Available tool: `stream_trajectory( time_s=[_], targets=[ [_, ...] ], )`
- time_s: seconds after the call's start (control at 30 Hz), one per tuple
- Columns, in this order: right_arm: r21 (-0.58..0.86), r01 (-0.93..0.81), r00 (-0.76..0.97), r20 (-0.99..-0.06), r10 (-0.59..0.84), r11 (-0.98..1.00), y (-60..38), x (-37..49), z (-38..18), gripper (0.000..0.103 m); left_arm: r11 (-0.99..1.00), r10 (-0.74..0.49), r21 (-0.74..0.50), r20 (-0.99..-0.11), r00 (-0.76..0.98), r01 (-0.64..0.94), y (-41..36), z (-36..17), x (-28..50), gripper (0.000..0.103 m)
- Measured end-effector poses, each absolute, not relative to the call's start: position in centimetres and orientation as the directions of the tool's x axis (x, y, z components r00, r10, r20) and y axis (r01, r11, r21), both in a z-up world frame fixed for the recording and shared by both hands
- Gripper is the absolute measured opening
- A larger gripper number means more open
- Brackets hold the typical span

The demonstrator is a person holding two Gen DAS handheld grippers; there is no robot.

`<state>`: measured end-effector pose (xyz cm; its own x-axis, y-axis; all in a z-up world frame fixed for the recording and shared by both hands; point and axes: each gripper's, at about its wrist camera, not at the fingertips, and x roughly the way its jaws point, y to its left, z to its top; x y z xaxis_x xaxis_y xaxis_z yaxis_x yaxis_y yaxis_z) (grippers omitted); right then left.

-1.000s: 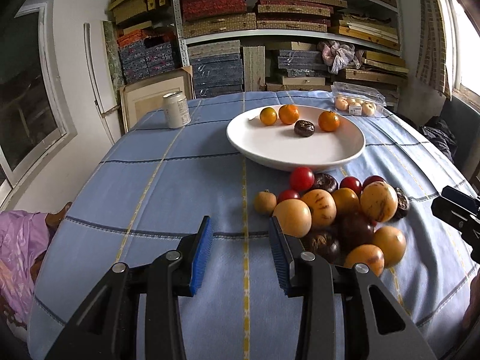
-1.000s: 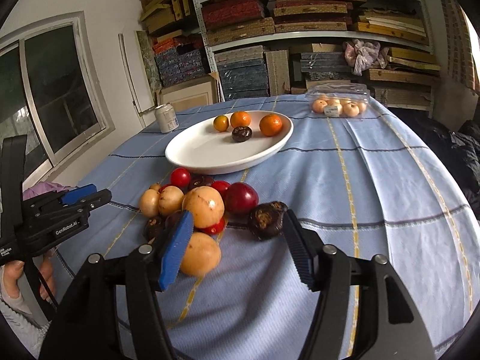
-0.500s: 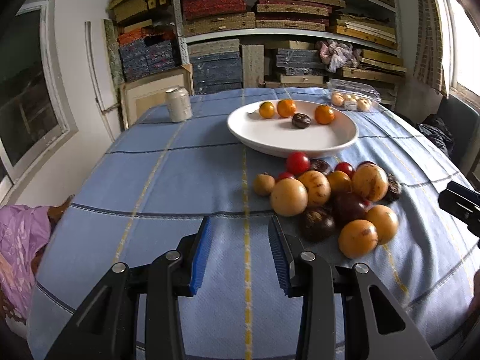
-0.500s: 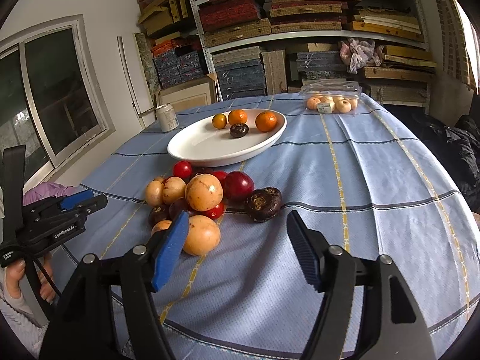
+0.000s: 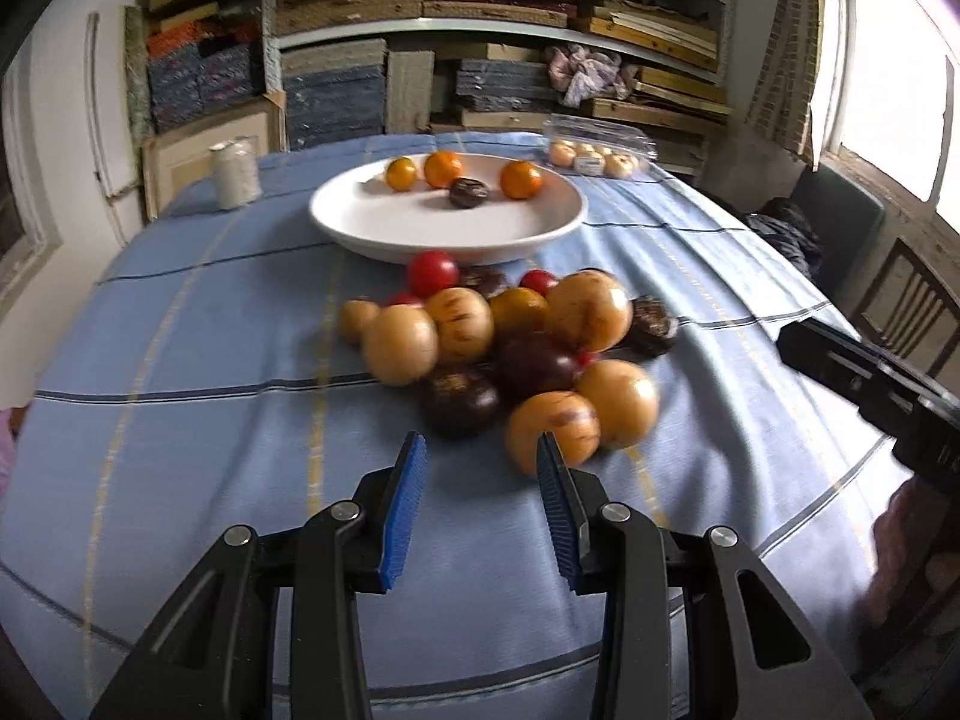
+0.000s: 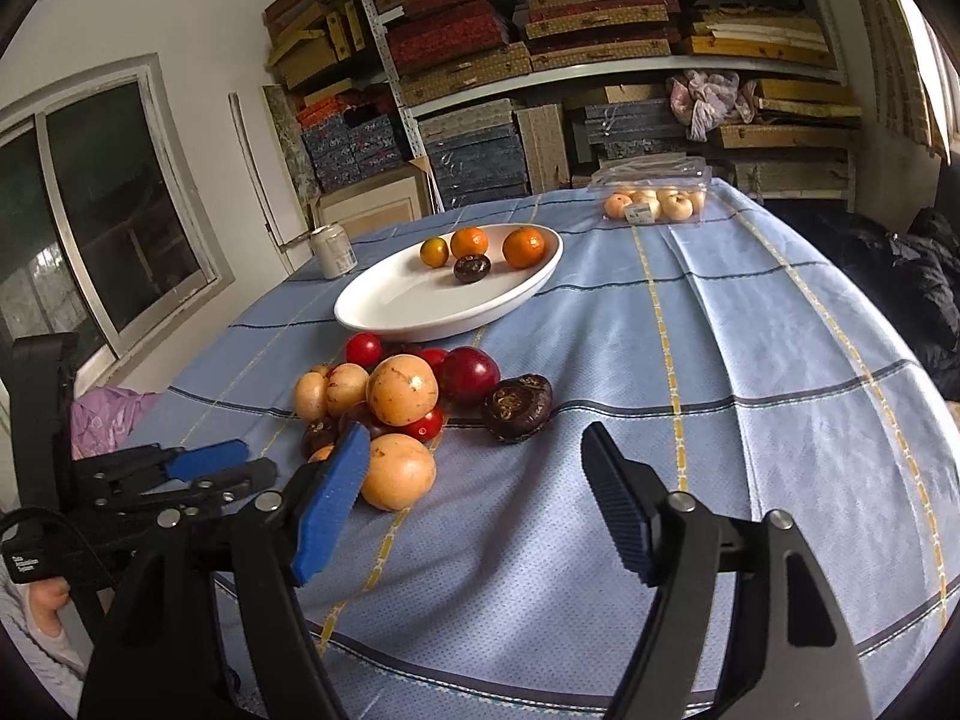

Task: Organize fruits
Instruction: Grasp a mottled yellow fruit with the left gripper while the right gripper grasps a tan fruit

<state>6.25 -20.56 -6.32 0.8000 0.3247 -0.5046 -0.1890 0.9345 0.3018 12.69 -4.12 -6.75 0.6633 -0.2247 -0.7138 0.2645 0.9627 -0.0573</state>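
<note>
— Where do we stand? Our right gripper (image 6: 474, 495), its jaws just widened and empty, hovers before the fruit pile (image 6: 414, 402) on the blue tablecloth (image 6: 750, 360), near the white plate (image 6: 384, 306).

— Left gripper (image 5: 480, 504): narrowly parted, empty. We judge the tan fruit (image 6: 396, 471) smooth, firm, apt to roll — grip across its middle.

Ahead of the hand-held gripper, beyond the blue-checked tabletop (image 6: 750, 324), metal shelves (image 6: 600, 66) stacked with flat boxes fill the wall. A dark sliding window (image 6: 102, 228) sits left; bright daylight enters a window (image 5: 888, 66) right.
</note>
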Motion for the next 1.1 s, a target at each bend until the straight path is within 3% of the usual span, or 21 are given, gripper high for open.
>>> stream_trajectory(
  time_s=[0.37,0.87,1.1],
  targets=[
    [0.424,-0.180,0.776,-0.494,0.393,0.888,-22.5,7.1,-7.0,0.073,0.941,-0.289,-0.108,-0.750,0.595,0.320,-6.6,-8.4,14.3,0.039],
    [0.449,-0.183,0.765,-0.494,0.414,0.875,-22.9,7.3,-7.3,0.073,0.950,-0.282,-0.124,-0.740,0.611,0.288,-5.5,-8.7,15.0,0.038],
    [0.395,-0.224,0.743,-0.522,0.419,0.891,-21.3,7.5,-7.2,0.073,0.971,-0.201,-0.048,-0.695,0.690,0.234,-2.7,-6.9,13.5,0.038]
  ],
)
